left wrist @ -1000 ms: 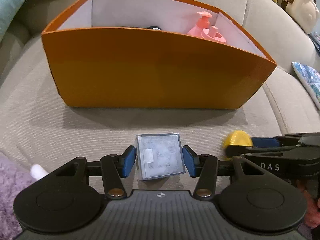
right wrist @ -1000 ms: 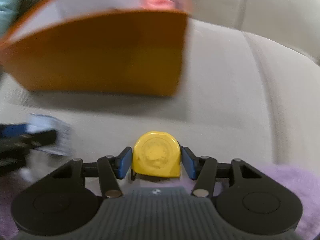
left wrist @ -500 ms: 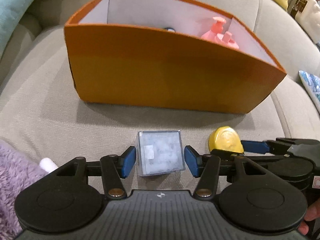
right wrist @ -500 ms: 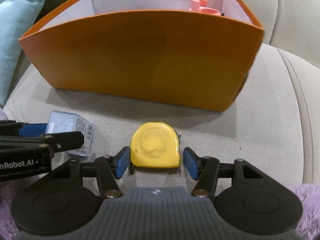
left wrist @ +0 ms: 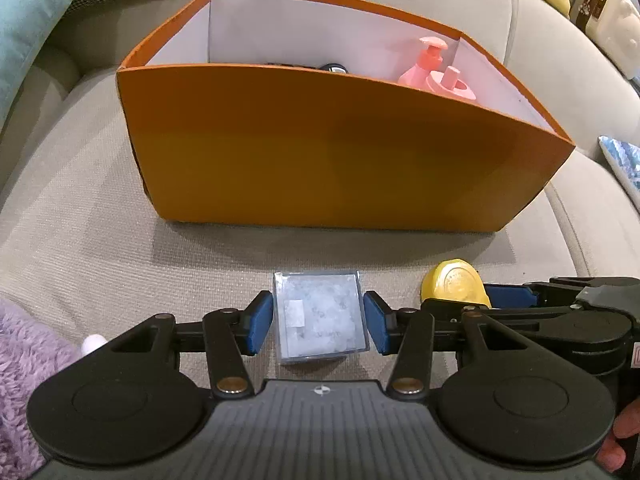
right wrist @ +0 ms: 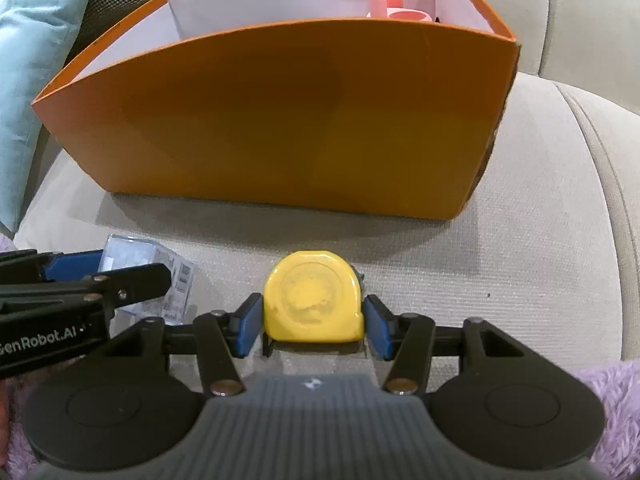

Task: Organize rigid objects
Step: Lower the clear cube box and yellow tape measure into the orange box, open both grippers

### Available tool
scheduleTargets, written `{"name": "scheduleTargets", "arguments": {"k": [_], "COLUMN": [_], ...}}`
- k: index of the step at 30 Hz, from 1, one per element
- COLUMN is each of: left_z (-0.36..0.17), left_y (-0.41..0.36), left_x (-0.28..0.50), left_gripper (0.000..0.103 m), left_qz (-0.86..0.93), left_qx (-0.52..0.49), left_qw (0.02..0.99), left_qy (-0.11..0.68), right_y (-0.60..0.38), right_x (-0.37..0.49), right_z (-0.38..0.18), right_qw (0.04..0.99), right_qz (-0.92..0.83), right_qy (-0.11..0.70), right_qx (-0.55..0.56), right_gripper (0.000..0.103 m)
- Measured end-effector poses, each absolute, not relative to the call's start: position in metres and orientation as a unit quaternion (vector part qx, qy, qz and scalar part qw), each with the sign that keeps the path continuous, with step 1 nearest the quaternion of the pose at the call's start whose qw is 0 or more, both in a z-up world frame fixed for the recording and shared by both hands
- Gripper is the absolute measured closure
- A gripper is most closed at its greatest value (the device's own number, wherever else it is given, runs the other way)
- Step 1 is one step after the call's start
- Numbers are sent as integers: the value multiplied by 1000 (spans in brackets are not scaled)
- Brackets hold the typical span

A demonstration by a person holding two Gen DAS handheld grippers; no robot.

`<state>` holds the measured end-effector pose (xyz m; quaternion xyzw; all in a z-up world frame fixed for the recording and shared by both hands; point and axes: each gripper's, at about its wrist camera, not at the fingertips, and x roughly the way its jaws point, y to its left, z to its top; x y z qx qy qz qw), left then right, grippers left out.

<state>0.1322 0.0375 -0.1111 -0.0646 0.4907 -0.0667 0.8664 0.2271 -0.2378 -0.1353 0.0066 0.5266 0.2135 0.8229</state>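
beige ribbed-fabric sofa seat [left wrist: 80, 208] carries everything. tall orange cardboard box with white inner walls [left wrist: 328, 160] stands just beyond both grippers, its near wall blocking most of the inside; only a pink plastic pump bottle [left wrist: 424, 62] and a round pink cap [left wrist: 450, 86] show over the rim at the far right corner. teal cushion [right wrist: 28, 80] and a houndstooth one lean at the left; fuzzy lilac throw [left wrist: 20, 368] at the near edge.

left gripper [left wrist: 319, 322]: jaws closing, blue pads flanking the clear square plastic case [left wrist: 320, 316] resting on the seat, right pad a sliver off. right gripper [right wrist: 313, 322]: jaws closing around the yellow tape measure [right wrist: 314, 298], also on the seat, slight gaps visible. the two items lie near each other.

writing: "genrobot.ai" on the left gripper's side; case's sticker and barcode unreadable.
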Motion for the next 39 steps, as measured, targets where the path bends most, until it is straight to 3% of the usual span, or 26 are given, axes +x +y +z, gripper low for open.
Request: {"name": "scheduleTargets", "arguments": {"k": [9, 21, 28, 39], "left_z": [-76, 23, 7, -42], "left_y": [51, 78, 76, 69], "left_x": [122, 163, 232, 276], "left_gripper": [48, 48, 48, 48], "left_qz": [-94, -131, -136, -139], "left_qx": [-114, -162, -167, -150], "left_qw": [880, 899, 874, 850], "left_qy": [452, 384, 437, 486], "right_y": [-251, -267, -235, -201], "right_x": [210, 255, 327, 380], "right_z": [-94, 26, -2, -80], "right_qw": [847, 872, 830, 754], "right_qz": [217, 253, 230, 191], "right_qy": [486, 418, 507, 628], "right_qx": [3, 34, 42, 23], "right_gripper": [48, 47, 47, 47]}}
